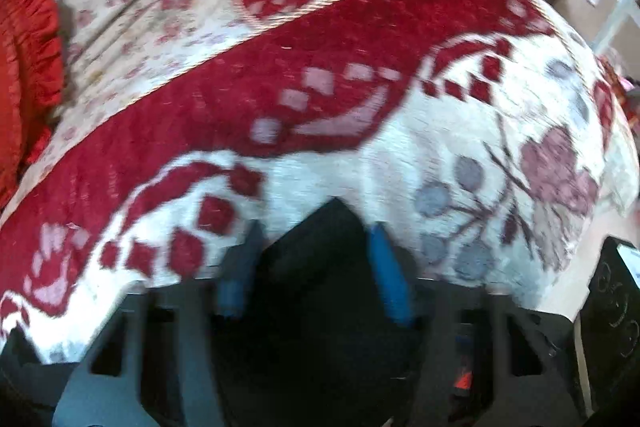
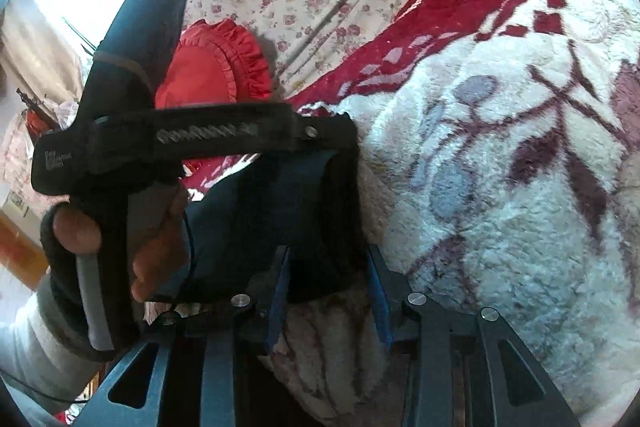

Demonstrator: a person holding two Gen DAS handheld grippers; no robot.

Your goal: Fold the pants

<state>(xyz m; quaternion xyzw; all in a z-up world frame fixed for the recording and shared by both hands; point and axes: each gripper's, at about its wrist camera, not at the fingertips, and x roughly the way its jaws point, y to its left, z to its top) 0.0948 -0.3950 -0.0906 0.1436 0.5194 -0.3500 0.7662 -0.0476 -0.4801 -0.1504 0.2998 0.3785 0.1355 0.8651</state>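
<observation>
- Dark pants (image 1: 320, 247) bunched on the fleece blanket (image 1: 400, 155) of the bed, near its edge, well apart from the red ruffled cushion (image 2: 216, 63).
- Left gripper (image 1: 316, 259) straddling a peak of that dark cloth between blue pads; blurred, so cannot tell whether clenched or merely around it.
- Right gripper (image 2: 328, 291) part-open around a fold of pants (image 2: 280, 211) and blanket; pressing grip not evident, so taken as released.
- Person's hand (image 2: 120, 239) on the left gripper's handle, just beside the pants.
- Likely step: gathering an edge for a fold.
- Next: firm pinch on cloth only, clear of blanket, then lift and lay over.
</observation>
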